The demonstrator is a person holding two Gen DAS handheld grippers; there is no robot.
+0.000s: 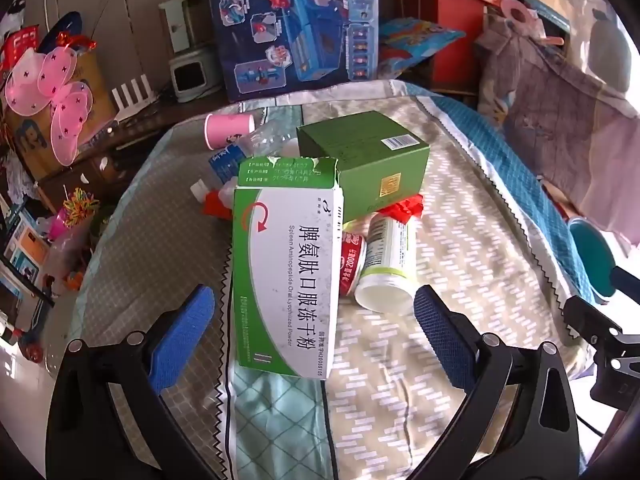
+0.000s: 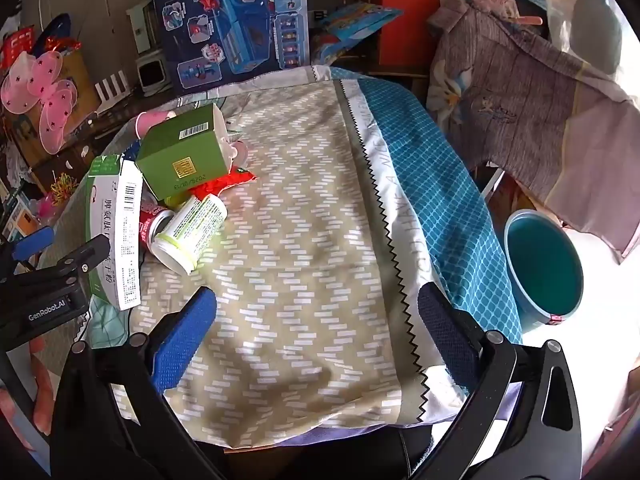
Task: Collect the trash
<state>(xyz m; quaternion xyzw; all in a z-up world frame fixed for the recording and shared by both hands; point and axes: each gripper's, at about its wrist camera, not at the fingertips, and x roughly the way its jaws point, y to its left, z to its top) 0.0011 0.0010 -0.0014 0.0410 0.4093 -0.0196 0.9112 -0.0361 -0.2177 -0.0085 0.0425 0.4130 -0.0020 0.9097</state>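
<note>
A pile of trash lies on a cloth-covered table [image 1: 460, 208]. A long white and green medicine box [image 1: 286, 280] lies in front, its near end between the fingers of my left gripper [image 1: 314, 332], which is open and not touching it. Behind it sits a green carton [image 1: 364, 160]. A white bottle [image 1: 388, 264] and a red-labelled bottle [image 1: 352, 260] lie on their sides. Red wrapper [image 1: 404, 208], a clear plastic bottle [image 1: 240, 148] and a pink cup [image 1: 228, 128] lie further back. My right gripper [image 2: 316, 332] hangs open over bare cloth, right of the medicine box [image 2: 116, 232] and white bottle [image 2: 190, 228].
A teal bucket [image 2: 544, 268] stands on the floor beyond the table's right edge. A purple cloth [image 2: 540, 120] hangs behind it. A large blue toy box [image 1: 292, 24], red boxes and pink butterfly wings [image 1: 52, 92] crowd the back and left. The left gripper's body [image 2: 52, 288] shows at the right view's left edge.
</note>
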